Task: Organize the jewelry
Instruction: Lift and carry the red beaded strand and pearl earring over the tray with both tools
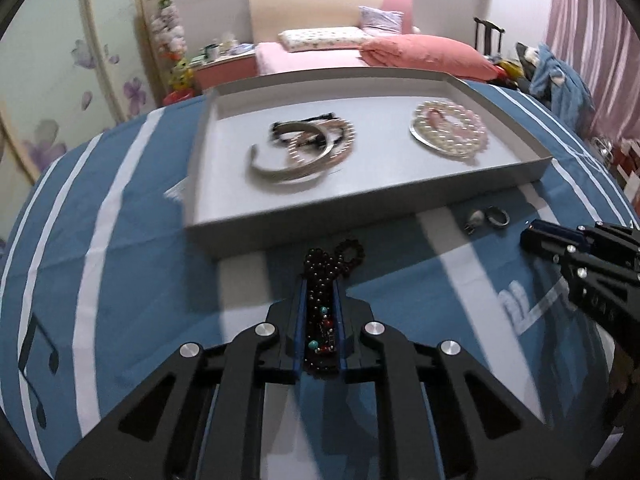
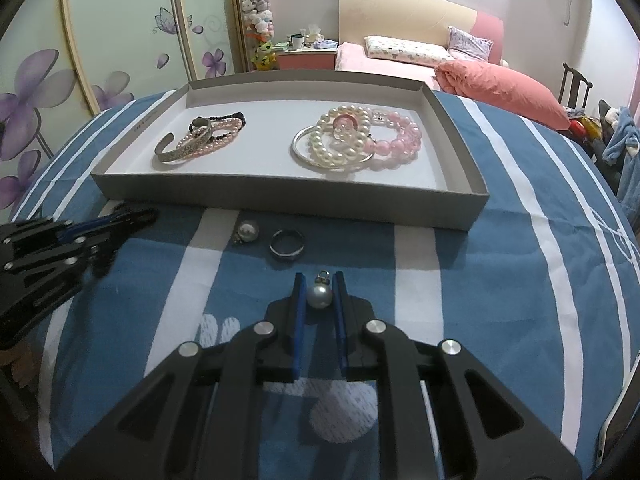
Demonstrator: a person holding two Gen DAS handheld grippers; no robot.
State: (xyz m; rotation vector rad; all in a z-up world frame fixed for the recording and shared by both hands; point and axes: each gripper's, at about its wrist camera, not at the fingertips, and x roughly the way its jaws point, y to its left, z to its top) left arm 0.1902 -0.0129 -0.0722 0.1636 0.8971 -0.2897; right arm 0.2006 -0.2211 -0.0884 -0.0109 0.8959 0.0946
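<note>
My left claw [image 1: 320,280] is clenched on a dark beaded bracelet [image 1: 325,276], beads packed between the blue pads with a few teal and red ones showing, its loose loop spilling out ahead toward the tray [image 2: 280,196]. My right claw [image 2: 320,280] is clamped on a pearl earring [image 2: 319,295], pads touching the pearl on both sides, its metal hook poking out past the fingertips. Both claws sit over the blue-and-white striped cloth [image 2: 500,280] on the surface, on the near side of the tray. Between the right claw and the tray lie a dark ring [image 2: 286,244] and, just beside it, a second pearl earring [image 2: 247,231], both on the cloth, close to the tray's near wall. Inside the tray, left part: a silver cuff [image 2: 182,148] overlapping a pink pearl bracelet [image 2: 216,136] and a black beaded strand. Right part of the tray: a white pearl bracelet [image 2: 340,140] stacked on a thin silver bangle [image 2: 304,156], touching a pink bead bracelet [image 2: 396,140]. Beyond the tray, a bed with a pink duvet [image 2: 508,88].
</note>
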